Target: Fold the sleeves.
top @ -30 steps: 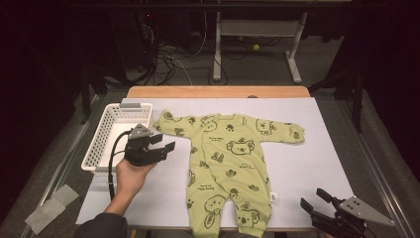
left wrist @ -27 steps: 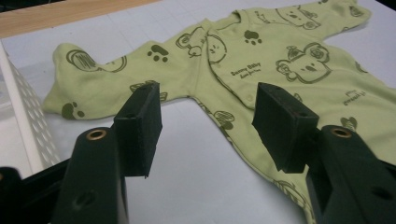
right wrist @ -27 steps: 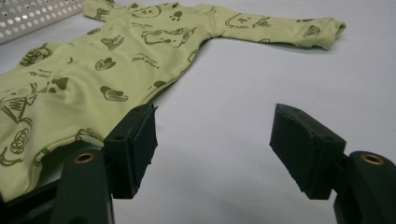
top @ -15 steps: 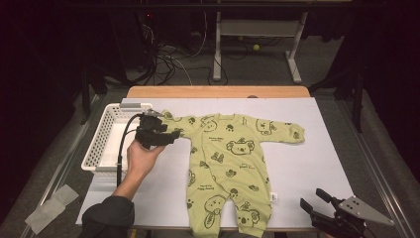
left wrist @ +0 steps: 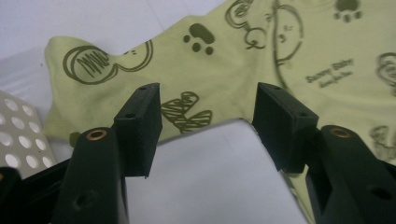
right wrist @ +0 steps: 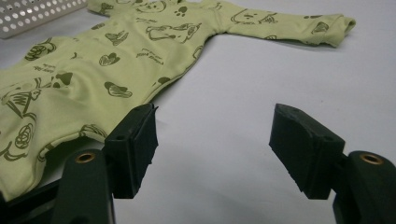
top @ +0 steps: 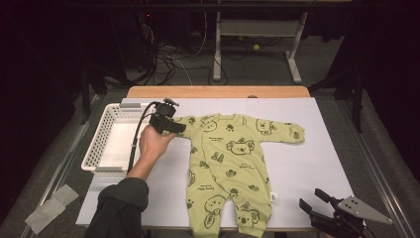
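Observation:
A light green baby romper (top: 228, 158) with dark koala prints lies flat on the white table cover, arms spread and legs toward me. My left gripper (top: 179, 128) hovers over its left sleeve, beside the basket. In the left gripper view the sleeve (left wrist: 140, 60) lies just beyond the open jaws (left wrist: 210, 121), which have nothing between the pads. My right gripper (top: 313, 200) rests at the table's near right corner, away from the cloth. Its jaws (right wrist: 215, 140) stand open over bare cover, with the romper (right wrist: 93, 60) off to the left.
A white perforated basket (top: 106, 144) stands at the table's left edge, touching the sleeve end; its wall shows as the basket (right wrist: 37, 14) in the right gripper view. Bare white cover (top: 307, 148) stretches right of the romper. A wooden table edge (top: 218, 91) runs along the back.
My left hand has moved away from me and to the right, from beside the basket to the romper's left sleeve. The right gripper has stayed where it was.

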Tool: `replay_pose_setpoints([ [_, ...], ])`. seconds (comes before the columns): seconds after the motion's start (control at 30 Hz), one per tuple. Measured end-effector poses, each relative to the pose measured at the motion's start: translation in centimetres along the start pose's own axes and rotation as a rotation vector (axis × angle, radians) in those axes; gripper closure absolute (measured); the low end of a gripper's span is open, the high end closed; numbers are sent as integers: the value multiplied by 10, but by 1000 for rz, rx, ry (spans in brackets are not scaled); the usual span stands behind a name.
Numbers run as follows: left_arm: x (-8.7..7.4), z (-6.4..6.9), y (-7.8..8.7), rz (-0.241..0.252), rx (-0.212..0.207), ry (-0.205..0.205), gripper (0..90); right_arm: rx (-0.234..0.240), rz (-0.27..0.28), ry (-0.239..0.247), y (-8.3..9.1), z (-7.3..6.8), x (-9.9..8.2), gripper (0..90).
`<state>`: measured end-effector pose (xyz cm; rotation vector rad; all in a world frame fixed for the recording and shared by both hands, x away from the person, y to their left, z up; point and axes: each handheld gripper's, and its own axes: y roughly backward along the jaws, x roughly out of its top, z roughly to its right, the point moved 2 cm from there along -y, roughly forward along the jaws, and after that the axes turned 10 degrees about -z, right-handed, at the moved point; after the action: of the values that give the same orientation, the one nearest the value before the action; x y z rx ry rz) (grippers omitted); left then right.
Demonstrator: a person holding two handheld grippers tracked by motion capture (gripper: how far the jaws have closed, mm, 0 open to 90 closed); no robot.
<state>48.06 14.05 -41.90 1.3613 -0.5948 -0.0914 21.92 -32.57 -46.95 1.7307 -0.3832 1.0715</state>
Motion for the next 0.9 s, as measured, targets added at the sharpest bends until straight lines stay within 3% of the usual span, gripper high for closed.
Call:
replay_pose_setpoints([
  [0.27, 10, -8, -31, -62, -9, 84, 393, 7, -4, 3, -1, 0, 0, 327],
  [0.5, 13, -20, -38, -69, 30, 134, 393, 9, -7, 2, -1, 0, 0, 327],
  [0.67, 14, -23, -49, -100, 22, 166, 393, 13, -8, 3, -1, 0, 1, 327],
  [0.7, 14, -23, -53, -117, 20, 167, 404, 13, -8, 2, -1, 0, 1, 327],
  [0.77, 14, -20, -54, -106, 52, 148, 443, 13, -8, 3, -1, 0, 0, 327],
  [0.9, 13, -20, -53, -108, 41, 148, 580, 18, -10, 4, -2, 0, 0, 327],
])
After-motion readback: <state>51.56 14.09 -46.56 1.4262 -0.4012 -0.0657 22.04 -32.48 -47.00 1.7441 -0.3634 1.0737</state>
